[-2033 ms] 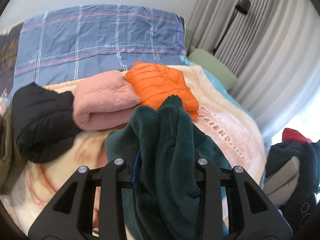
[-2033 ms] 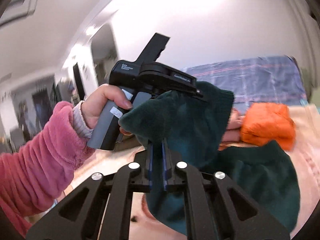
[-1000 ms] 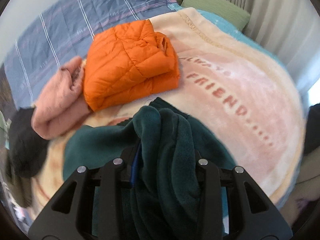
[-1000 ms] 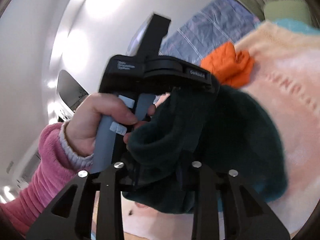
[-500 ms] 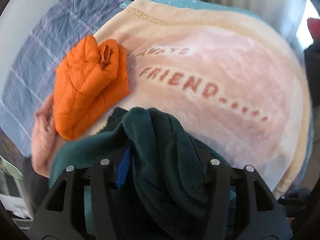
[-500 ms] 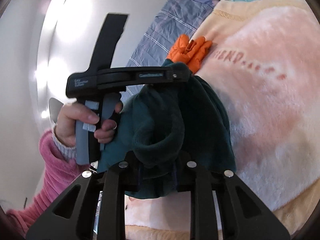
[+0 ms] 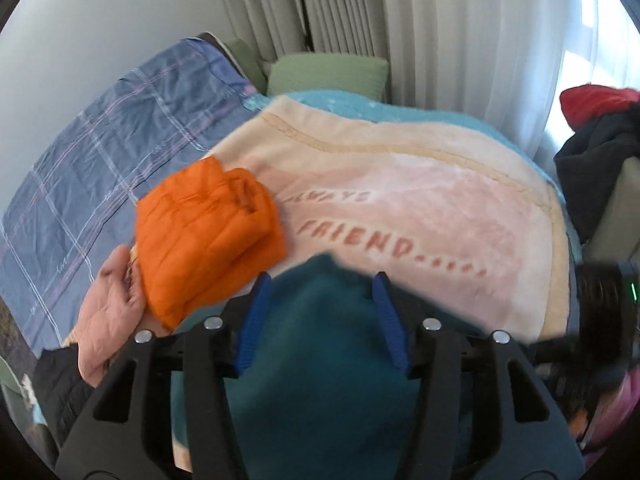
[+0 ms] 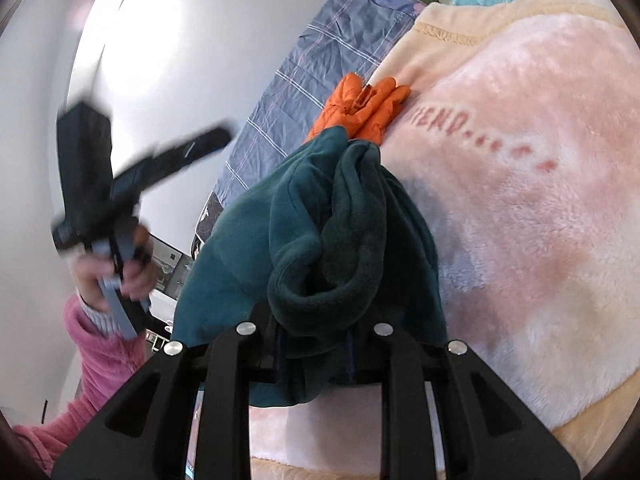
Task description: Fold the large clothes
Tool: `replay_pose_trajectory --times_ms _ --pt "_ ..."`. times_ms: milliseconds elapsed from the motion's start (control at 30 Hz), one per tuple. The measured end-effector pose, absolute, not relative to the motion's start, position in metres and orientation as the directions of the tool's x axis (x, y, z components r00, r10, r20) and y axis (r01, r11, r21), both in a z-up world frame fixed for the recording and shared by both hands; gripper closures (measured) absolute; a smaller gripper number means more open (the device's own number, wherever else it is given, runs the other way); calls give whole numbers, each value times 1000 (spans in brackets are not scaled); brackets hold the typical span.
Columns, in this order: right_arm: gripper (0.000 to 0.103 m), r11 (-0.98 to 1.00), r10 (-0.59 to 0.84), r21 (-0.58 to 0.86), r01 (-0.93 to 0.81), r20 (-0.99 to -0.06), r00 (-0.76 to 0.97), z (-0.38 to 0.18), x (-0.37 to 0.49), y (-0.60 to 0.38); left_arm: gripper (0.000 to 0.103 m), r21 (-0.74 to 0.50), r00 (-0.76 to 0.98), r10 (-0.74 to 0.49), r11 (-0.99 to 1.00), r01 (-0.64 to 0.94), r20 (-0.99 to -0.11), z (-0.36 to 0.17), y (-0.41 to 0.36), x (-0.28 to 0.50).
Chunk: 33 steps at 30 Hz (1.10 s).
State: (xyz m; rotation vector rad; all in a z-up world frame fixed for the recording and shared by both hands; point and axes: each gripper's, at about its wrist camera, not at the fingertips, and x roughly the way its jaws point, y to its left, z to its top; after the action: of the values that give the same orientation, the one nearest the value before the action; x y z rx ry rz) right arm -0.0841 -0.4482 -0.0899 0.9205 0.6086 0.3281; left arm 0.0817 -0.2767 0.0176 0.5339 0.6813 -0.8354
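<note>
Dark teal fleece garment (image 8: 316, 216), thick and soft, bunched into rolled folds, draped over the pink-and-cream blanket (image 8: 552, 240) on the bed, just beside the folded orange puffer jacket (image 7: 208, 236).

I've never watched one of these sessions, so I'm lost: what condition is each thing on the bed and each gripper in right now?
Green fleece: bunched, half on the blanket.
Orange jacket: folded.
Pink garment: folded, beside the orange jacket.
Blanket: spread flat.
Left gripper: jaws closing, pads clear of the fleece.
Right gripper: clamped on the fleece.
</note>
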Motion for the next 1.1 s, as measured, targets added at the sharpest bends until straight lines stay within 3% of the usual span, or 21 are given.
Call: replay_pose_trajectory --times_ms 67,133,233,300,467,533,600,667,733,867,967,1100 --pt "78 585 515 811 -6 -366 775 -93 -85 -447 62 91 439 -496 579 810 -749 0 -251 91" --pt "75 622 496 783 19 -413 764 -93 -81 -444 63 28 358 -466 577 816 -809 -37 -249 97" --pt "61 711 427 698 85 -525 736 -96 -83 -435 62 212 440 -380 511 833 -814 -78 -267 84" --pt "58 758 372 646 97 -550 748 -87 -90 -435 62 214 445 -377 517 829 -812 -80 -274 82" --pt "55 868 170 483 114 -504 847 -35 -111 -427 62 299 493 -317 499 813 -810 -85 -286 77" --pt "59 898 184 438 42 -461 868 -24 -110 -415 62 306 498 -307 504 808 -811 -88 -289 83" --pt "75 899 256 438 -1 -524 812 -39 -92 -404 62 295 495 -309 514 805 -812 -91 -292 90" --pt "94 903 236 425 63 -615 752 -71 -71 -400 62 272 482 -318 525 807 -816 -93 -293 96" --pt "93 890 247 453 58 -584 774 -98 -64 -406 60 265 492 -314 552 791 -812 -95 -292 103" --pt "93 883 241 462 86 -602 761 -92 -71 -408 59 280 540 -353 573 770 -764 -82 -285 92" --pt "93 931 177 355 82 -636 751 -86 -75 -396 39 221 575 -422 638 737 -701 -51 -254 74" --pt "93 915 185 391 102 -631 754 -88 -71 -397 24 98 585 -555 670 736 -592 -14 -186 21"
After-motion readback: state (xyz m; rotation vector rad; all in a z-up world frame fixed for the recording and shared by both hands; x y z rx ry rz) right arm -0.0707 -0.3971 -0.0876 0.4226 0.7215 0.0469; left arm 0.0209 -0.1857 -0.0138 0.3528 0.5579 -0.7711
